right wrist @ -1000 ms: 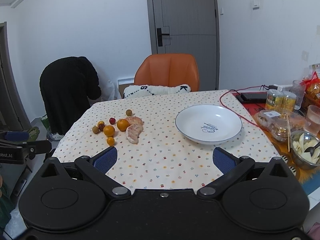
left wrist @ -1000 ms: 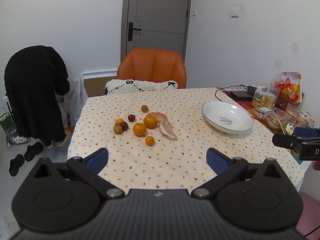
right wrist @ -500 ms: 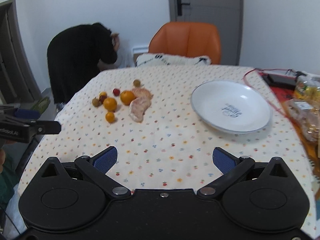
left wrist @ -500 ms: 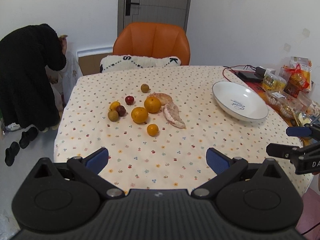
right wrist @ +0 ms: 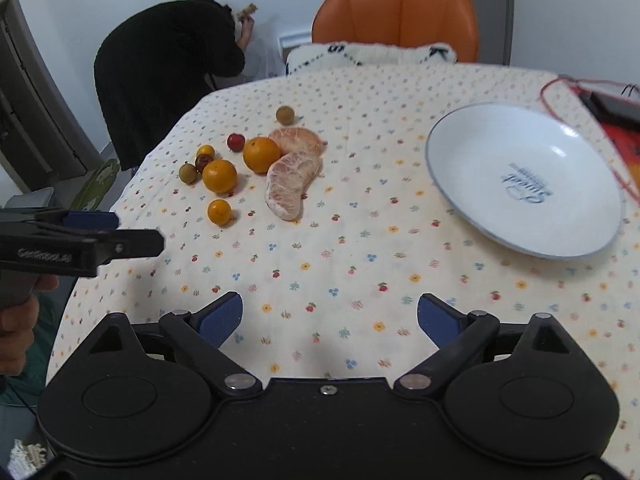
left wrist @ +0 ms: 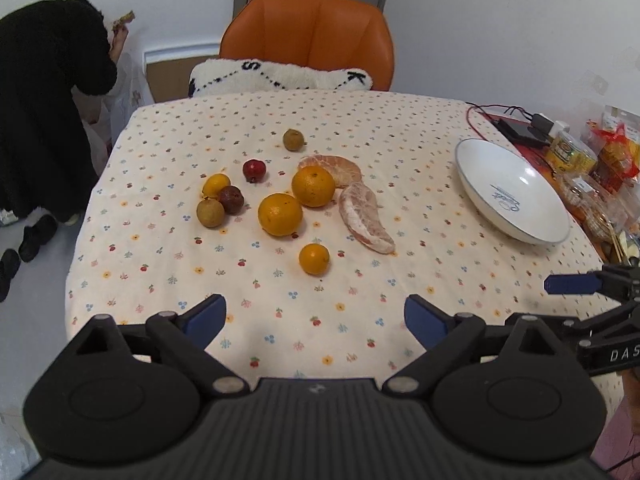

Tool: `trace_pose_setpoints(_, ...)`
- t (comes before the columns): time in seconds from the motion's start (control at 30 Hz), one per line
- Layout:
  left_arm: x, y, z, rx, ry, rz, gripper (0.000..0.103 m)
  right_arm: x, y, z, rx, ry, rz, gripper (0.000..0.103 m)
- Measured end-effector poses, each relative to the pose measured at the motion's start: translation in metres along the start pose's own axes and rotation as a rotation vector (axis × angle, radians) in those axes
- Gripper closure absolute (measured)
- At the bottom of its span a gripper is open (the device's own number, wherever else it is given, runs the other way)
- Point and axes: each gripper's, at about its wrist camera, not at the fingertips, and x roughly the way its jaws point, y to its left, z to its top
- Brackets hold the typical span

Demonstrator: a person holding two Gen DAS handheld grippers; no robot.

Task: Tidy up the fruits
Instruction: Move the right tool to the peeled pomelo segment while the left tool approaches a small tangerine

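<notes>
Fruit lies loose on the flowered tablecloth: two oranges [left wrist: 280,215] [right wrist: 219,176], a small orange [left wrist: 314,259] [right wrist: 219,212], peeled pomelo segments [left wrist: 366,218] [right wrist: 290,186], a red fruit [left wrist: 254,169], a dark one [left wrist: 231,199] and two greenish-brown ones [left wrist: 209,212]. An empty white plate [left wrist: 516,188] [right wrist: 520,176] stands to the right. My left gripper [left wrist: 315,316] is open above the near table edge, short of the small orange. My right gripper [right wrist: 330,316] is open, nothing between its fingers, in front of the gap between fruit and plate.
An orange chair [left wrist: 310,38] with a white cushion stands behind the table. A person in black [left wrist: 44,100] bends at the far left. Snack packets and jars [left wrist: 592,160], a cable and a dark device crowd the table's right end.
Both grippers have come forward and tilted down over the table; the fruit and plate now look nearer and lower. Nothing on the table has moved. Both stay open.
</notes>
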Motion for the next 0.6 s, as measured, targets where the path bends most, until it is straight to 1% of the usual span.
trace_pose_setpoints(0.13, 0.02, 0.003, 0.014, 0.012, 0.055, -0.014, 0.017, 0.02, 0.0, 0.012, 0.022, 0.045, 0.016, 0.013)
trace_pose_setpoints(0.23, 0.032, 0.005, 0.021, 0.018, 0.082, -0.011, 0.021, 0.034, -0.001, 0.022, 0.028, 0.072, 0.016, 0.014)
trace_pose_setpoints(0.37, 0.047, 0.013, 0.028, -0.004, 0.128, -0.016, 0.034, 0.049, -0.001, 0.033, 0.022, 0.103, 0.023, 0.016)
trace_pose_setpoints(0.43, 0.052, 0.015, 0.031, -0.002, 0.136, -0.014, 0.036, 0.054, 0.001, 0.039, 0.006, 0.105, 0.02, 0.018)
trace_pose_setpoints(0.53, 0.06, 0.017, 0.035, 0.002, 0.141, -0.01, 0.04, 0.061, 0.004, 0.049, -0.006, 0.107, 0.031, 0.019)
trace_pose_setpoints(0.6, 0.065, 0.019, 0.038, -0.007, 0.148, -0.015, 0.045, 0.065, 0.005, 0.054, -0.004, 0.106, 0.037, 0.022)
